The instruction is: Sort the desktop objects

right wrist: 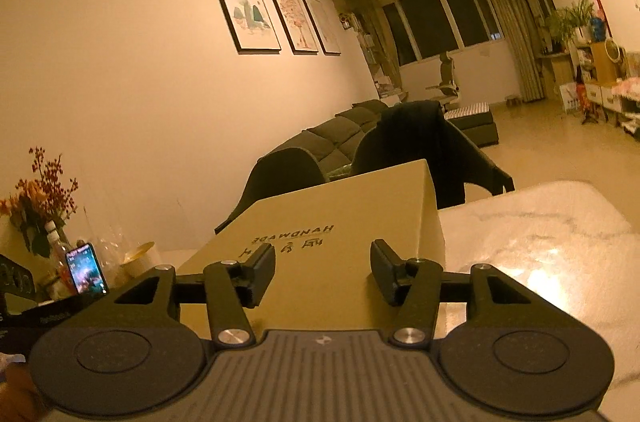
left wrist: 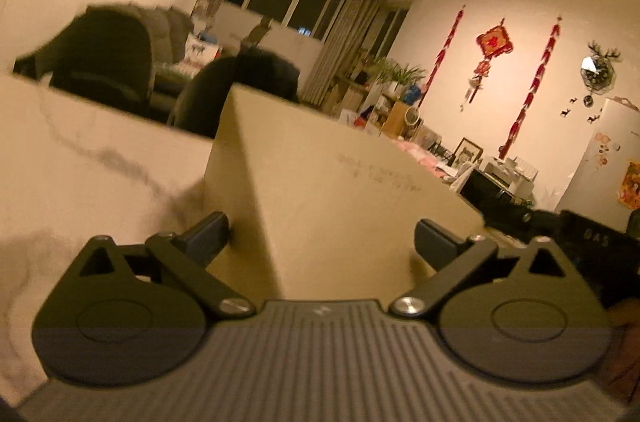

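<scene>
Releasing the tan box [left wrist: 340, 182] is the step in hand, I judge: it rests on the marble desk [left wrist: 80, 158], a corner facing the left gripper [left wrist: 320, 242], whose fingers [left wrist: 206, 234] stand wide, gripping nothing. The right gripper [right wrist: 322, 272] is part-open, empty, over the box lid. I would withdraw both straight back, fingers clear of the edges.
</scene>
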The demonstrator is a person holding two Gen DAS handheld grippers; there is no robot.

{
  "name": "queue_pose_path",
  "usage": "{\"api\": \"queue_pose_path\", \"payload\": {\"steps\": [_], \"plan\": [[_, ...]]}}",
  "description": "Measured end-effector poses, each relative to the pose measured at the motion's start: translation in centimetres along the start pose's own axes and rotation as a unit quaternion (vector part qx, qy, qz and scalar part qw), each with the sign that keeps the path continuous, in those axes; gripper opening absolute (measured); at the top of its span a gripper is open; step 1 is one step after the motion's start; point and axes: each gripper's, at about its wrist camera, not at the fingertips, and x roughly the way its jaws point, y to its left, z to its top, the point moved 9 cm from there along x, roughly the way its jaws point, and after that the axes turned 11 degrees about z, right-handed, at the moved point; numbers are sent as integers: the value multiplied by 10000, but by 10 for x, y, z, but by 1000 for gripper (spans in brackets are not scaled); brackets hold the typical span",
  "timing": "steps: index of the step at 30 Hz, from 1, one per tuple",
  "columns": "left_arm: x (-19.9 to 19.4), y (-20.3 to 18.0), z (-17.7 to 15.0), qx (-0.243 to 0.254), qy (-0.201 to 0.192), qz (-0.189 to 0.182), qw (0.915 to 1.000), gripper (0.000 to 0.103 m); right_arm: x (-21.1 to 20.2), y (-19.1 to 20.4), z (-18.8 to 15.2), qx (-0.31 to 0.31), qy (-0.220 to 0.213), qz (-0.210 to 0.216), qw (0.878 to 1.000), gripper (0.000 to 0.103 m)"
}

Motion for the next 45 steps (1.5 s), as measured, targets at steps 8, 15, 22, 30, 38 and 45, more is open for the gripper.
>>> {"api": "queue_pose_path", "payload": {"steps": [8,15,22,30,38,45], "plan": [[1,6,-2,-505,112,-206,9985,101,5,11,-9,-678,82,-228,9974,57],[-15,0,20,-43,-152,-148,9998,103,10,19,-2,-632,468,-67,9969,76],[4,-19,56,667,111,318,9972,103,21,19,33,-458,756,-137,9960,88],[48,-42,74,931,714,713,9905,103,62,7,56,-36,1327,-480,9900,94],[91,-30,73,830,1315,1220,9803,103,97,-26,57,799,1504,-781,9823,96],[113,-30,83,965,1343,1732,9709,103,126,-47,68,912,1573,-1121,9769,96]]}}
